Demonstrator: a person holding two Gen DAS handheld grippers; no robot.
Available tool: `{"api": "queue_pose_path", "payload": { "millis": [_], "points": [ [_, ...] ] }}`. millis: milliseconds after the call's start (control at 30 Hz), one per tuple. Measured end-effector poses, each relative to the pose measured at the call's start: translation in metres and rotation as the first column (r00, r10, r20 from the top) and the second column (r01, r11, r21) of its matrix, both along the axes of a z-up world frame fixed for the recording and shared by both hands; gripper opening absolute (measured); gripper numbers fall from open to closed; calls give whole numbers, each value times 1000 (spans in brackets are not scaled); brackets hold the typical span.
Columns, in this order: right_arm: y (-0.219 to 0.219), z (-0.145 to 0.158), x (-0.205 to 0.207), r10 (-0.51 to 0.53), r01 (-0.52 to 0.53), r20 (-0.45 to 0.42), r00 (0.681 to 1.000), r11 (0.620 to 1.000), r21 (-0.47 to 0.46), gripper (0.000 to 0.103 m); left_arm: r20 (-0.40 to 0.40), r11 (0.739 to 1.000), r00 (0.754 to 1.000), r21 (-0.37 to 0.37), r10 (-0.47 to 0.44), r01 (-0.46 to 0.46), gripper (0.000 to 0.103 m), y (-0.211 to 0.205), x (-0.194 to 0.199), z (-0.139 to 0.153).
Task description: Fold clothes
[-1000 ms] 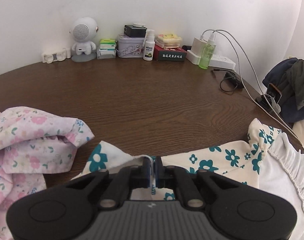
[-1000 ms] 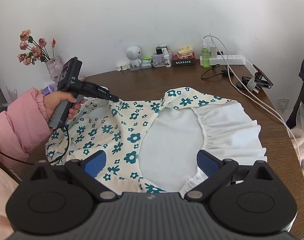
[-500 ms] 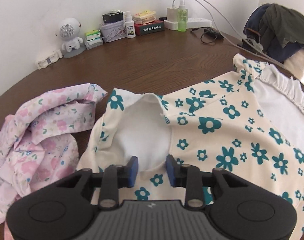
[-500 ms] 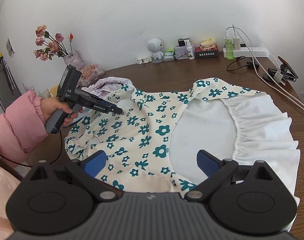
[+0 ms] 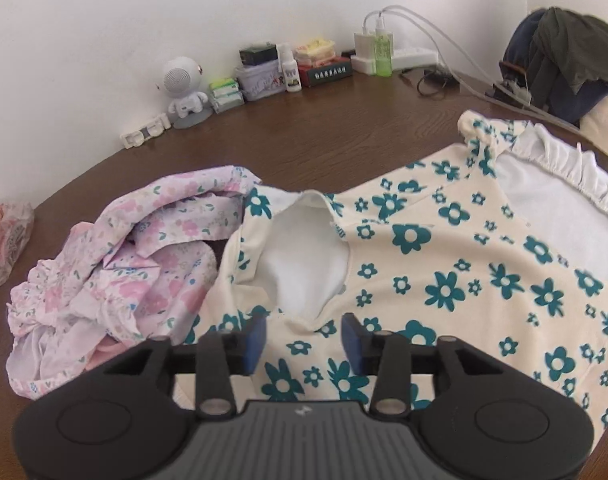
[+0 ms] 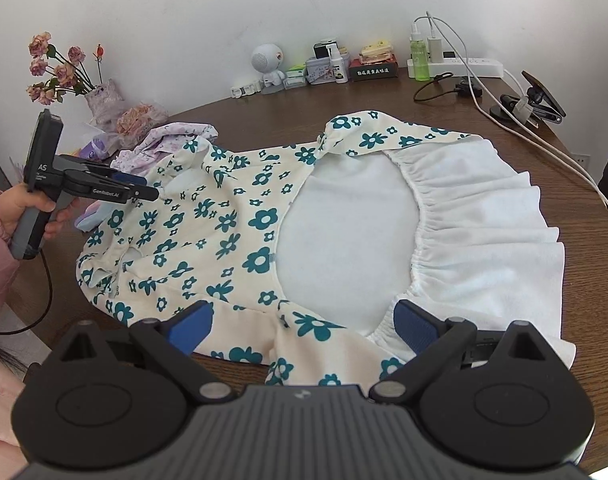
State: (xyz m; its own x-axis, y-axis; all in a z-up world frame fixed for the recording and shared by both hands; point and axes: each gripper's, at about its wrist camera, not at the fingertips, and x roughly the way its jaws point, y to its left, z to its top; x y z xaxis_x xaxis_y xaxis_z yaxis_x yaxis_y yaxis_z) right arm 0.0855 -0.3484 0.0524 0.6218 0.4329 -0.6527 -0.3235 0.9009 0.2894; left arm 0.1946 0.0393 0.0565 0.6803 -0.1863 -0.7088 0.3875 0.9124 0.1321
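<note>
A cream dress with teal flowers [image 6: 232,216] and a white ruffled skirt [image 6: 484,216] lies spread on the brown wooden table [image 6: 264,120]. My left gripper [image 5: 303,344] hovers over the neckline end of the dress [image 5: 444,260]; its jaws are opening and the pads press on nothing. From the right wrist view the left gripper [image 6: 152,194] is at the dress's left end, held by a hand in a pink sleeve. My right gripper [image 6: 304,326] stands wide open above the dress's near edge, gripping nothing.
A crumpled pink floral garment [image 5: 124,272] lies left of the dress. Along the back wall stand a white robot-shaped speaker [image 6: 268,64], boxes, bottles and a power strip [image 6: 464,66] with trailing cables. A vase of dried flowers [image 6: 100,100] is far left, and dark clothes [image 5: 564,60] hang at right.
The left gripper was shut on the dress's edge, has let it go and drawn back to the left with its jaws spreading. The right gripper has sunk a little toward the dress.
</note>
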Motion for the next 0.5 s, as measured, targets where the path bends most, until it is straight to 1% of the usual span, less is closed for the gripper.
{"api": "queue_pose_path", "payload": {
  "millis": [33, 100, 200, 300, 400, 500],
  "points": [
    [-3, 1, -1, -7, 7, 13, 1000, 1000, 7, 99, 39, 999, 999, -37, 15, -13, 85, 3, -14, 6],
    [-9, 5, -5, -30, 29, 32, 999, 999, 24, 99, 115, 994, 992, -104, 46, -34, 96, 9, -44, 17],
    [-10, 9, -6, -55, 54, 40, 998, 998, 11, 102, 178, 983, 977, -166, 113, -83, 98, 11, -87, 24],
    [-6, 12, -10, -88, 89, 47, 995, 996, -20, 103, 169, 955, 961, -240, 220, -177, 99, 13, -125, 19],
    [-2, 11, -17, -120, 121, 46, 992, 992, -19, 103, 94, 905, 942, -323, 322, -277, 100, 13, -152, 2],
    [-1, 5, -24, -128, 128, 27, 991, 992, 3, 103, 42, 884, 944, -367, 327, -290, 100, 10, -167, -13]
  ]
}}
